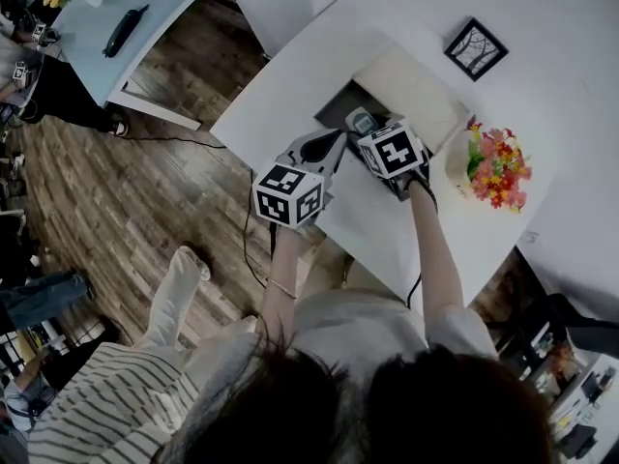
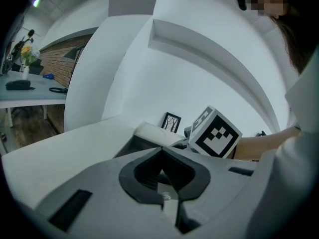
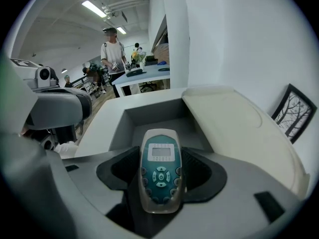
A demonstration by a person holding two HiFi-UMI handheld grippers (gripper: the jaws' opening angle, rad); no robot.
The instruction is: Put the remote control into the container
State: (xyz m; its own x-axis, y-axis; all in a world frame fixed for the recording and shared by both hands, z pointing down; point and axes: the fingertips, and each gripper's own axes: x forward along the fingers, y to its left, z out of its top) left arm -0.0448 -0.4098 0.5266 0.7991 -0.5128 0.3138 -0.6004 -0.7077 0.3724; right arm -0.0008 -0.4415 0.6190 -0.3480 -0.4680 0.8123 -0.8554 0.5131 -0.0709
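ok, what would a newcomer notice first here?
The teal remote control stands out, clamped in the right tool at the near edge of the open grey container. Then the bright flowers to the container's right, and the left tool, shut and empty.

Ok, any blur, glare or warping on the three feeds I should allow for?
Head view: even light, the white table bright but not blown out, little blur. Left gripper view: strong fisheye bending the walls, black corners, the left gripper slightly soft. Right gripper view: same fisheye, the remote control sharp with distinct buttons, ceiling lights glaring top left.
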